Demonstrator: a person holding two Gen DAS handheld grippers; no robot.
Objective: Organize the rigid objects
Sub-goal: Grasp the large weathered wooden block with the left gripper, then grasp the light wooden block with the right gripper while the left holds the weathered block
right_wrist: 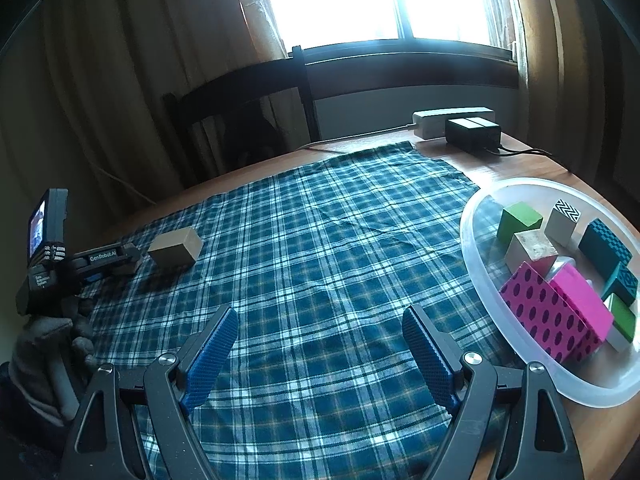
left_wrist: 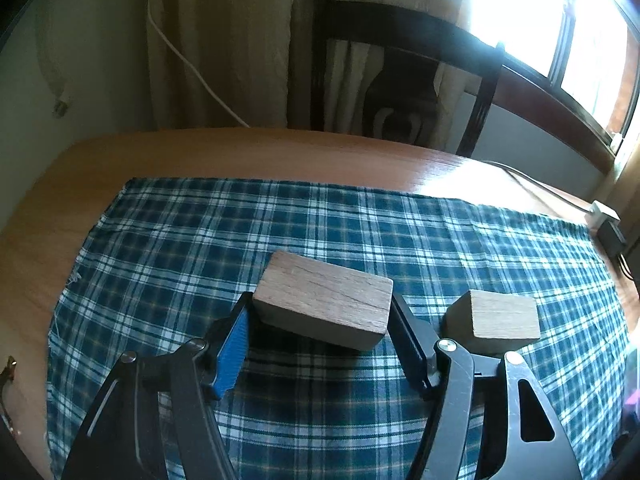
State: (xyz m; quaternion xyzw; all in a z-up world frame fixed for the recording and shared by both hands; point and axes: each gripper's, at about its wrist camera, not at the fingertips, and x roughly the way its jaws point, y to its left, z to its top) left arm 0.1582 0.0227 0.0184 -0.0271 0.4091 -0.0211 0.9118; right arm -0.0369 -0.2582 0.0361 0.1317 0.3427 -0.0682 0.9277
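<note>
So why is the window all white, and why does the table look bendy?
Left wrist view: daylight overexposes the window and throws glare on the table; the fisheye lens curves its edge. Right wrist view: window equally blown out, curtains dark, bowl stretched.

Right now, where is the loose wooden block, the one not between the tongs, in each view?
Left wrist: loose wooden block sits lower right of centre.
Right wrist: it sits at middle left.
Shared landmark: the plaid cloth under it.
</note>
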